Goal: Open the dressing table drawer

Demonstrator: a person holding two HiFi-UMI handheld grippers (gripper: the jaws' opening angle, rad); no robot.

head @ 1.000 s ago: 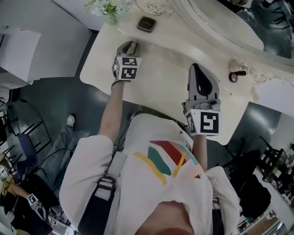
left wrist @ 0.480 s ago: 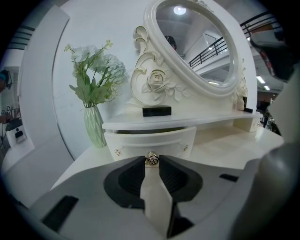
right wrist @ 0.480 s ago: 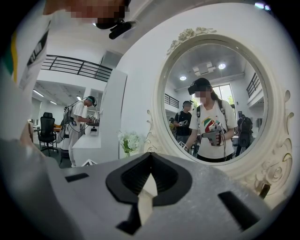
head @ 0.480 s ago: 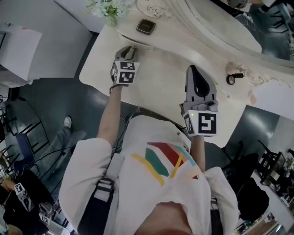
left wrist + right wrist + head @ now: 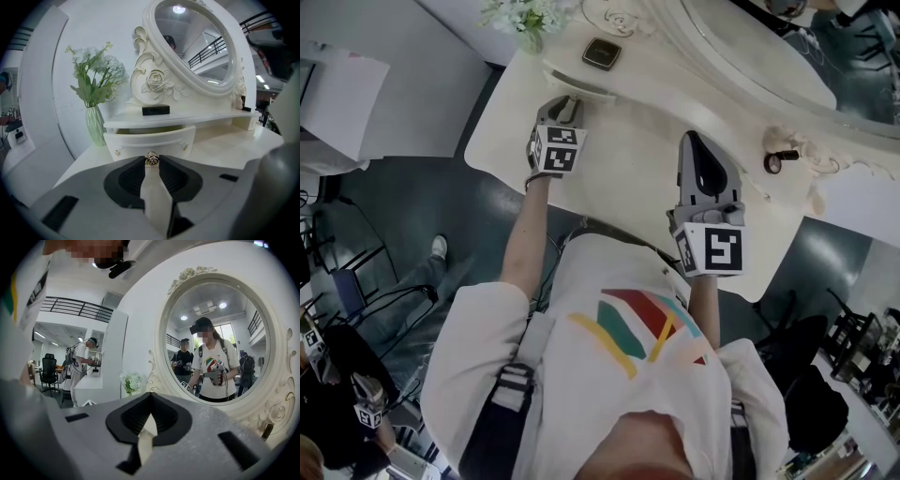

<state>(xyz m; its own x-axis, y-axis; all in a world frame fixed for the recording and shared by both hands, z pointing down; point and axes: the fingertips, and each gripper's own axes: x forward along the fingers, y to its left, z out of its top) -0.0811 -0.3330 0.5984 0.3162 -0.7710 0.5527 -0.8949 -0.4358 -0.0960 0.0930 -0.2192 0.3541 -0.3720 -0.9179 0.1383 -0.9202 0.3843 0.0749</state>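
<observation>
Two containers stand on the cream dressing table (image 5: 623, 169). Left of the drawer (image 5: 136, 142), a pale green vase (image 5: 95, 125) holds white flowers (image 5: 96, 70) with green leaves. The drawer itself sits under a low shelf (image 5: 197, 118), its curved front a little way out, so that a narrow yellowish gap shows above it; nothing inside can be made out.

At the middle of the drawer front the left gripper (image 5: 151, 161) has its jaws closed on the small gold knob (image 5: 151, 158), one pad on each side of it. Above the drawer, a flat black box (image 5: 155, 110) lies on the shelf, and the oval mirror (image 5: 197, 42) rises behind it. Right of the drawer and well apart from it, the right gripper (image 5: 150, 399) hangs over the table top with its jaws pressed together and nothing between them. Farther right of the drawer, near the mirror's foot, lies a small dark thing (image 5: 783, 157) – too small to name.

Set against a second ago, little differs: the left gripper was at the knob then too and now sits slightly farther back from the black box – the drawer front shows a touch more from under the shelf. The right gripper is where it was.
</observation>
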